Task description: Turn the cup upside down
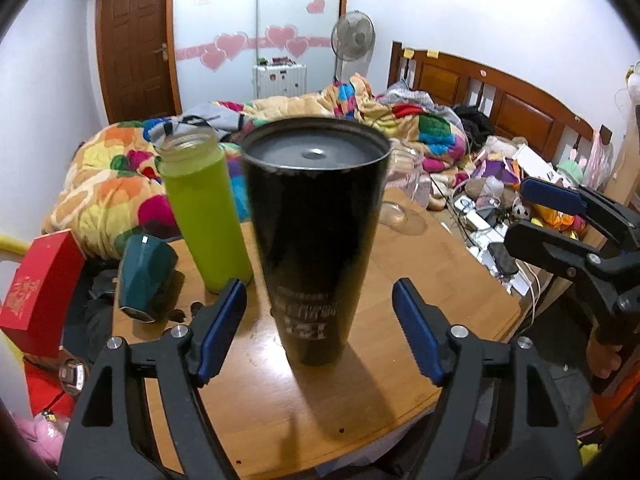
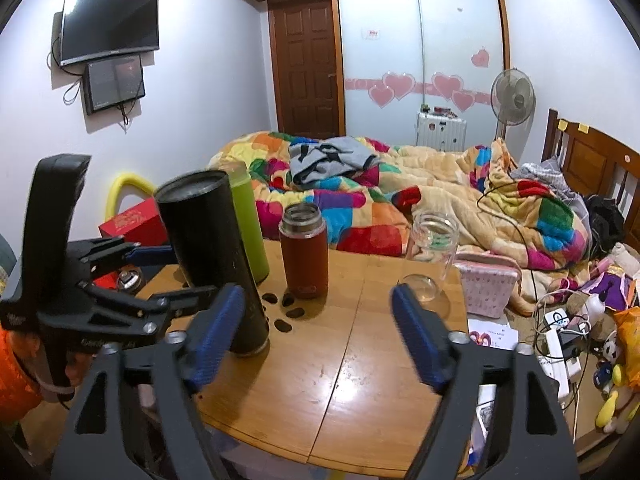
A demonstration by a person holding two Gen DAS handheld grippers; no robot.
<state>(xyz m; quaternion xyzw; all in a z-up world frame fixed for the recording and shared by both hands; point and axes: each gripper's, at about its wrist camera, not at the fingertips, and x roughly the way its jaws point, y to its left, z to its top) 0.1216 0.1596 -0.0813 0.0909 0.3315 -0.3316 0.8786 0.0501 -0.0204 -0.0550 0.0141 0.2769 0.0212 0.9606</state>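
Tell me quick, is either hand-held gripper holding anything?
Left hand-held gripper: open, straddling the black cup, not gripping.
Right hand-held gripper: open, empty.

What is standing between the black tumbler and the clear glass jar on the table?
In the right wrist view, a brown flask stands on the table between the black tumbler and the clear glass jar.

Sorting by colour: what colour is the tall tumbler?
Black tumbler, clearest in the left wrist view.

Black cup (image 1: 316, 236); lime-green bottle (image 1: 206, 216) at nine o'clock; rust-red flask (image 2: 304, 254); teal mug (image 1: 146, 276); rainbow patchwork blanket (image 2: 360, 208).
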